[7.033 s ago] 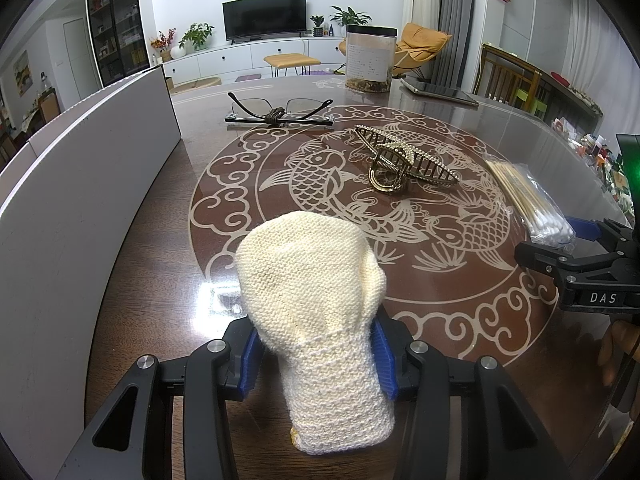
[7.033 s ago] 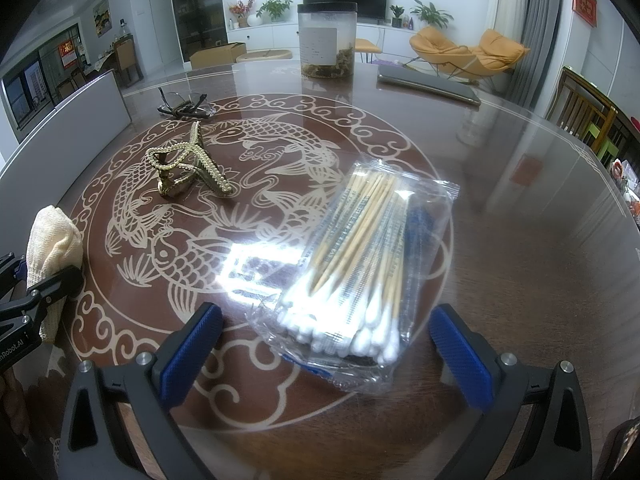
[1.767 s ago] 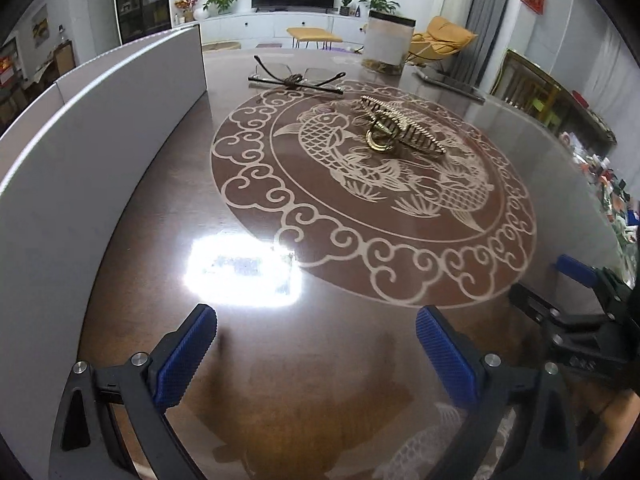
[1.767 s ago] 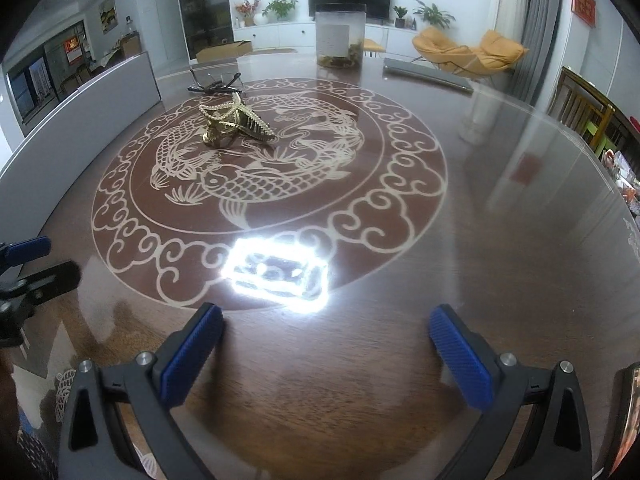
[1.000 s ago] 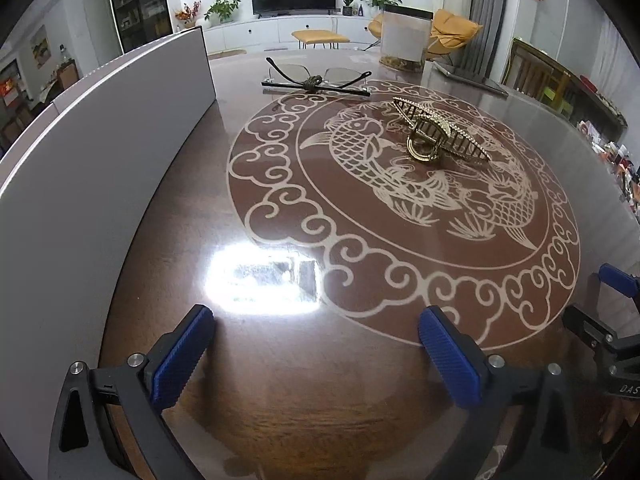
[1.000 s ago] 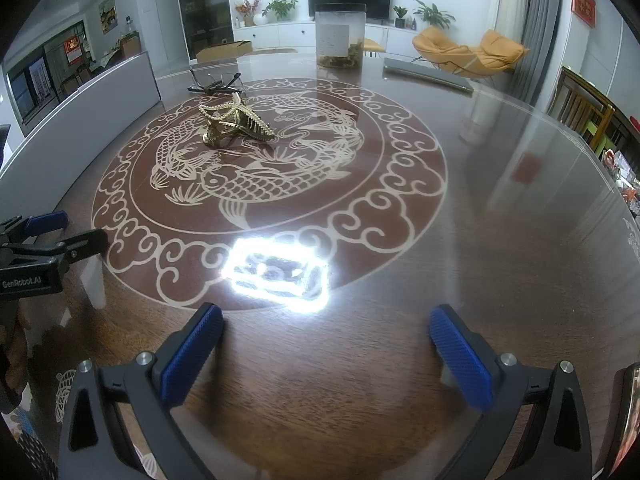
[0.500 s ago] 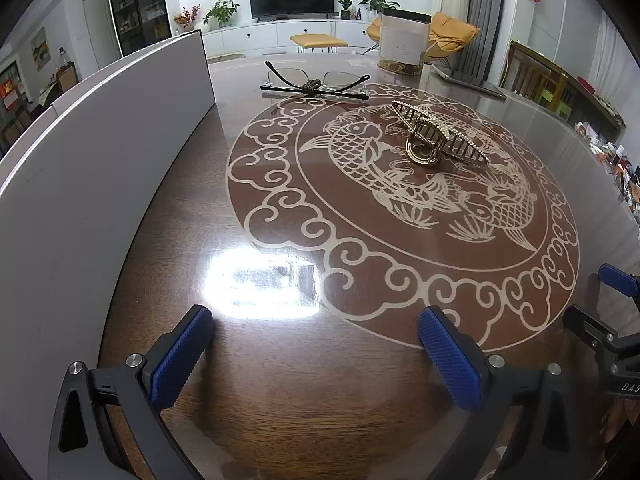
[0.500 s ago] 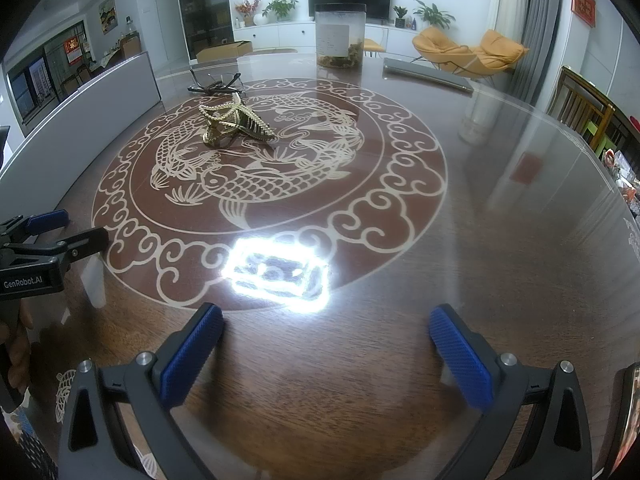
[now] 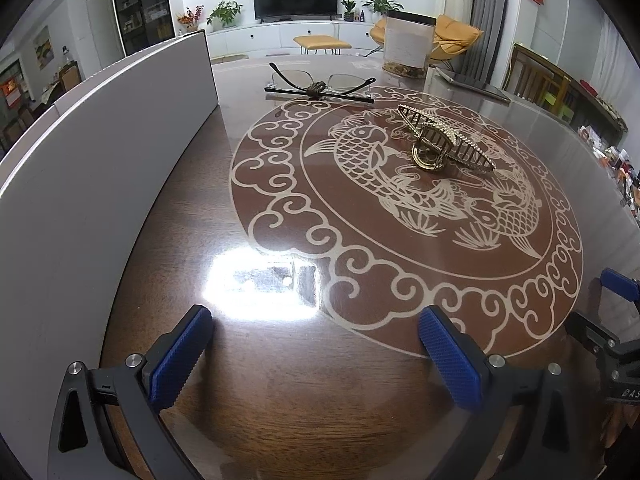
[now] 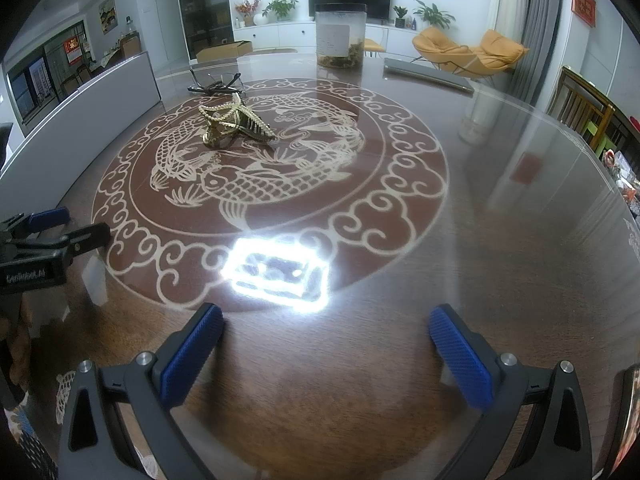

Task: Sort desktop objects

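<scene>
A gold hair claw clip [image 9: 444, 146] [image 10: 234, 126] lies on the fish pattern in the middle of the round table. Folded black-rimmed glasses [image 9: 320, 87] [image 10: 216, 83] rest farther back. My left gripper [image 9: 316, 344] hovers open over the near table edge, nothing between its blue pads. My right gripper [image 10: 326, 344] is open and empty too, low over the near right part of the table. Each gripper shows at the edge of the other's view, the left gripper [image 10: 52, 228] and the right gripper [image 9: 612, 316]. The clip sits well ahead of both.
A tall white panel [image 9: 80, 184] curves along the table's left side. A clear jar with a dark lid [image 10: 340, 36] and a flat grey tablet [image 10: 426, 74] stand at the far edge. A lamp glare [image 10: 280, 266] marks the glossy tabletop. Chairs [image 10: 580, 104] stand to the right.
The mitten and the cotton swab pack seen seven seconds ago are gone from view, and both grippers are empty. In the last second the left gripper eased slightly forward; the right stayed put.
</scene>
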`<state>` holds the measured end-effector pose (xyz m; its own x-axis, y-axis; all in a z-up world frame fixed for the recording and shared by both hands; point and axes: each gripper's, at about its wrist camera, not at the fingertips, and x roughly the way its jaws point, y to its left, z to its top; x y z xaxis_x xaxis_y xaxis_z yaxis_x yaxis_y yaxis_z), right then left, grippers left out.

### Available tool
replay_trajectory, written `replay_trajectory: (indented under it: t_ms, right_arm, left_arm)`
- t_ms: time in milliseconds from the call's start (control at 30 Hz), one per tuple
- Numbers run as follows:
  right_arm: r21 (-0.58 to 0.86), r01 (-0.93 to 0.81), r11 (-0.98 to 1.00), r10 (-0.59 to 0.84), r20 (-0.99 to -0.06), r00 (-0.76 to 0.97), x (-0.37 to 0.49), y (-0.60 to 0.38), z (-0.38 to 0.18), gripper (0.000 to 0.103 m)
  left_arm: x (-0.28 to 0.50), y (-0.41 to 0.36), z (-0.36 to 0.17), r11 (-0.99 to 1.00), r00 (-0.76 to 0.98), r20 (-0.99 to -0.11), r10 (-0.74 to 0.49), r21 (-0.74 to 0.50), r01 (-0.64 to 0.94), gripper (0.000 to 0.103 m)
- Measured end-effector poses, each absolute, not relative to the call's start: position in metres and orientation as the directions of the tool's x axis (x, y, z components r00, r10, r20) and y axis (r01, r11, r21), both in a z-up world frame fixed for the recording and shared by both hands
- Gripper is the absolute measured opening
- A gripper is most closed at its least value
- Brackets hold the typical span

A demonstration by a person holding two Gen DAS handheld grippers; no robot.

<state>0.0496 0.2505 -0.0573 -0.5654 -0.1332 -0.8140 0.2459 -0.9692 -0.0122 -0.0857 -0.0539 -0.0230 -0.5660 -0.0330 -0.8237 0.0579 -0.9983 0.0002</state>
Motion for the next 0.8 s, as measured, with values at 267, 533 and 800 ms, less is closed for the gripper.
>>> replay_trajectory:
  t_ms: [267,533,800]
  right_arm:
    - [0.064,0.399,-0.915,-0.302,-0.766,-0.568,-0.025,0.203,-0.037,0.103]
    - [0.131,0.57,-0.811,-0.419,-0.81,-0.411,-0.096,0.149,-0.049,0.103]
    - [0.12,0.562,-0.818,-0.42,-0.793,-0.442,-0.098,0.152,-0.047,0.044]
  left_arm:
    - [-0.085,-0.054,-0.023,-0.998,-0.567,-0.823,-0.033,-0.001,0.059,0.103]
    - [-0.086,-0.054,-0.024,-0.998,-0.567,-0.823,-0.033,-0.001,0.06,0.103]
    - [-0.086,-0.054,-0.024,-0.998,-0.567,-0.823,-0.034,-0.001,0.06,0.103]
